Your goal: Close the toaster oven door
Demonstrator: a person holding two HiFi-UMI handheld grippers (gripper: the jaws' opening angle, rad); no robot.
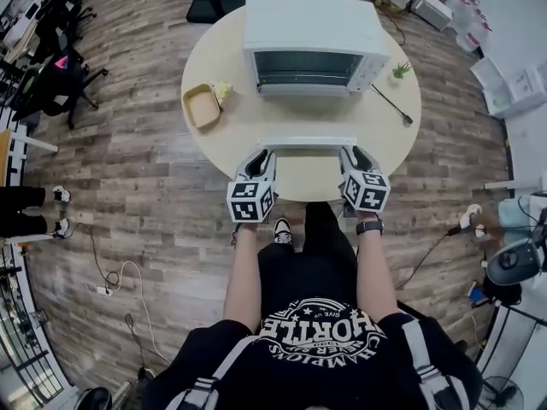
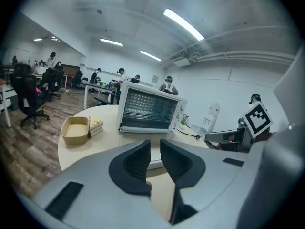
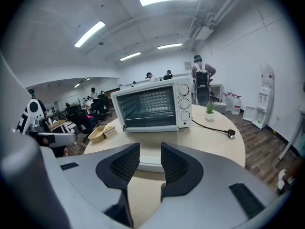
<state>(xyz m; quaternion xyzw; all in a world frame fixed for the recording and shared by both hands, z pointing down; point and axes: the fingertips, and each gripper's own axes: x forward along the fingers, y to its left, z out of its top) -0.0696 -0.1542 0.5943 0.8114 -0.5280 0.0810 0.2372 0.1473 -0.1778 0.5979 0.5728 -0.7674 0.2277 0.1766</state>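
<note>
While you stand at a round pale table (image 1: 380, 148), the white toaster oven (image 1: 312, 32) sits near its far side with its mouth facing you. Its door (image 1: 308, 143) is folded down flat, and the white front edge lies toward you. Your left gripper (image 1: 265, 154) is just beside the left end of that edge and your right gripper (image 1: 349, 154) is just beside the right end. Contact cannot be made out. The left jaws stand a narrow gap apart and the right jaws a little wider. Neither pair holds anything, and the door's edge shows beyond each gap. A cardboard tray (image 1: 202, 107) lies left of the oven. A small potted plant (image 1: 400, 71) and a black power cord (image 1: 393, 105) lie to its right.
</note>
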